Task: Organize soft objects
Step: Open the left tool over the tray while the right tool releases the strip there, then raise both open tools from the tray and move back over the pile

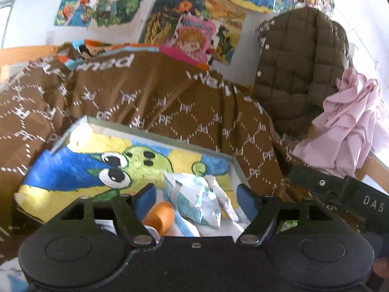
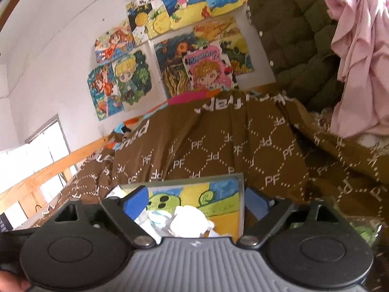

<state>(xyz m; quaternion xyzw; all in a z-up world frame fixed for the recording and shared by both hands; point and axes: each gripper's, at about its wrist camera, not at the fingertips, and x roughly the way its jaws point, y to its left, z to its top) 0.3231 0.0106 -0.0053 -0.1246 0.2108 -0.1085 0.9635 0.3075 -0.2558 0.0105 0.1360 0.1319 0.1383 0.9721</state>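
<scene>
A framed cartoon picture (image 1: 80,160) lies on a brown patterned blanket (image 1: 150,92). On it sit a crumpled white and teal soft pack (image 1: 197,199) and an orange object (image 1: 161,216). My left gripper (image 1: 197,196) is open just above them, holding nothing. In the right wrist view the same picture (image 2: 218,194) carries crumpled white soft items (image 2: 192,221). My right gripper (image 2: 195,203) is open over them and empty. The right gripper's body (image 1: 340,192) shows at the right of the left wrist view.
An olive quilted jacket (image 1: 296,70) and a pink cloth (image 1: 352,119) hang at the right. Colourful drawings (image 1: 194,24) cover the white wall. A wooden rail (image 2: 48,168) runs along the left. A green packet (image 2: 364,231) lies at the right.
</scene>
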